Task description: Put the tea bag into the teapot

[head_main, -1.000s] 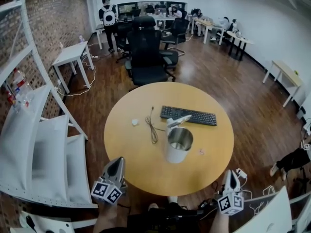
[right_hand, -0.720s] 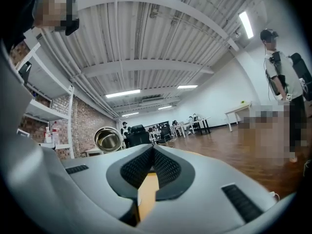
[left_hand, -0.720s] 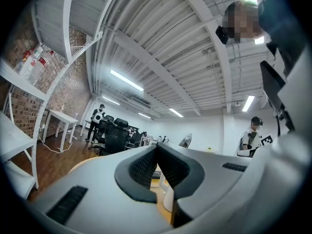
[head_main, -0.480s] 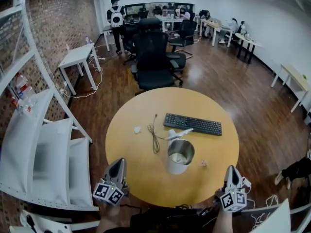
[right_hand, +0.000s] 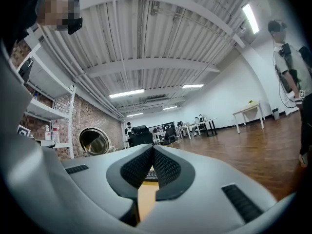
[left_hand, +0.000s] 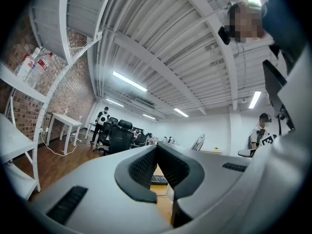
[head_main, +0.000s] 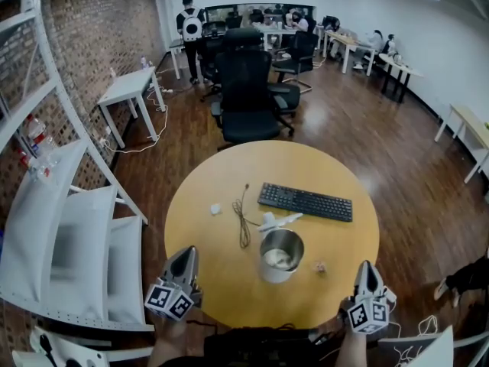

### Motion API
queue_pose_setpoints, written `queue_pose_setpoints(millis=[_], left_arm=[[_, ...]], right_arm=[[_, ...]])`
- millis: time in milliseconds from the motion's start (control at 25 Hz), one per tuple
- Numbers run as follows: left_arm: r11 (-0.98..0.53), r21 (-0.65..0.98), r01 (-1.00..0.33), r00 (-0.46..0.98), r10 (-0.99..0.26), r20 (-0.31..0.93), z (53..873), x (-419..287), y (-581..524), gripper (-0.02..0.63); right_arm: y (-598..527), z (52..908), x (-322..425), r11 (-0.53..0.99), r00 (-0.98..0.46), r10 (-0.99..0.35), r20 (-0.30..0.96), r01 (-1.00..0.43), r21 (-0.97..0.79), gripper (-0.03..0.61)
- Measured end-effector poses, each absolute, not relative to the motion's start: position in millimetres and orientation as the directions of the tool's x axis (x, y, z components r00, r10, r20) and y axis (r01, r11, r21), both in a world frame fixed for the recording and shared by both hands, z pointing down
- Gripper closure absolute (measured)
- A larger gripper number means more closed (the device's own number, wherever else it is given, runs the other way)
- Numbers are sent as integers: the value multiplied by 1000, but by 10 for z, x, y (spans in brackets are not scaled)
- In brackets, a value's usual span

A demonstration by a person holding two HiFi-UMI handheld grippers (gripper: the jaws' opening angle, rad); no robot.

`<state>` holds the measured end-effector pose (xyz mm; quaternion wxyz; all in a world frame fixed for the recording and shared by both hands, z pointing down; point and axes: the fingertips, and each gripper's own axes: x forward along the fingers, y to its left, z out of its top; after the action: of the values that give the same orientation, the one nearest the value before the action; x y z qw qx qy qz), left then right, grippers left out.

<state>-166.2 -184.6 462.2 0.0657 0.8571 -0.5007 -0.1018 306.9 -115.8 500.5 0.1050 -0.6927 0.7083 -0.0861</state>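
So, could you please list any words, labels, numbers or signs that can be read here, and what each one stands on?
No text can be read in any view.
keyboard: key legends too small to read.
bottles on the shelf: labels too blurred to read.
left marker cube and right marker cube: square patterns only, no letters.

What lies inside the teapot (head_main: 280, 255) cannot be told from the head view. The small pink thing (head_main: 320, 267) beside it is too small to be named. In both gripper views the keyboard (left_hand: 159, 180) is mostly hidden behind the jaws.
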Motion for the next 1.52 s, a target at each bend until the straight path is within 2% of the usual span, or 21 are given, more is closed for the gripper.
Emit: queue_pose_setpoints(millis=[600, 640, 720, 880, 1120, 1360, 1440, 1520], left_arm=[[-511, 198, -836, 507, -859, -73, 4653, -1380, -2158, 618], [-512, 202, -835, 509, -858, -71, 4667, -1362, -2169, 618], [-523, 205, -827, 522, -851, -63, 4718, -1301, -2183, 618], [-546, 208, -811, 555, -832, -21, 4852, -1139, -2185, 618], [-510, 236, -827, 534, -844, 46, 5143, -1101, -2118, 617], [-443, 270, -855, 491, -859, 146, 5548, -1210, -1957, 617], [-435, 268, -860, 486, -857, 169, 5627, -1231, -1930, 611], [-428, 268, -863, 482, -856, 186, 5685, -1242, -1923, 607]], right_arm=[[-1682, 4962, 2965, 117, -118, -993, -7, -971, -207, 569], [-1708, 4993, 2947, 122, -125, -992, 2, -971, -206, 537], [-1749, 5082, 2912, 130, -138, -990, 30, -971, -203, 501], [-1770, 5312, 2828, 137, -159, -980, 118, -974, -179, 491], [-1769, 5587, 2625, 139, -171, -959, 226, -979, -152, 417], [-1627, 6046, 2529, 109, -154, -926, 345, -983, -146, 416], [-1616, 6197, 2524, 112, -154, -910, 386, -985, -131, 385], [-1635, 6344, 2525, 119, -154, -890, 429, -987, -107, 381]])
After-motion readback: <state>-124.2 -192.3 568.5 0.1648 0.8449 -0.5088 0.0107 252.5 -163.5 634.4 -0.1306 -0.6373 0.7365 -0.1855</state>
